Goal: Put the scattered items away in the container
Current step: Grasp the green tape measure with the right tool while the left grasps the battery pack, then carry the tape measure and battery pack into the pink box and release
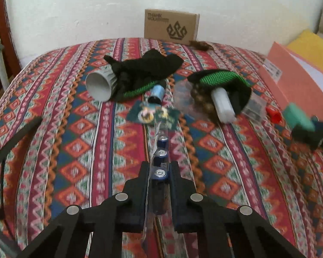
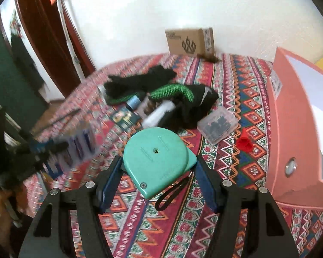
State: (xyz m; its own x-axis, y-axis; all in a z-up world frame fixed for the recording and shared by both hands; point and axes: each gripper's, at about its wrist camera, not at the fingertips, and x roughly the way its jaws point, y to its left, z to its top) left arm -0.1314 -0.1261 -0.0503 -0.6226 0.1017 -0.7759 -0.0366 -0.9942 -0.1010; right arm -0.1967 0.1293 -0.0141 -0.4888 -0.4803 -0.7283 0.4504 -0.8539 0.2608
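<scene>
My left gripper (image 1: 159, 169) is shut on a blister pack of blue batteries (image 1: 160, 161), held above the patterned cloth; the pack shows blurred in the right wrist view (image 2: 79, 146). My right gripper (image 2: 159, 167) is shut on a teal tape measure (image 2: 157, 159) with a black wrist strap, beside the pink container (image 2: 290, 129); the tape measure also shows in the left wrist view (image 1: 299, 116). Scattered ahead lie a black-and-green sock (image 1: 221, 79), a white tube (image 1: 222, 105), a grey cup (image 1: 99, 83), a thread spool (image 1: 157, 93), a card (image 1: 152, 114), a clear plastic box (image 2: 217, 124) and a red cap (image 2: 244, 143).
A cardboard box (image 1: 171, 26) stands against the white wall at the back. The pink container also shows at the right of the left wrist view (image 1: 290, 81). A dark wooden door (image 2: 45, 34) is at the left. The cloth-covered surface (image 1: 75, 150) drops off at its left edge.
</scene>
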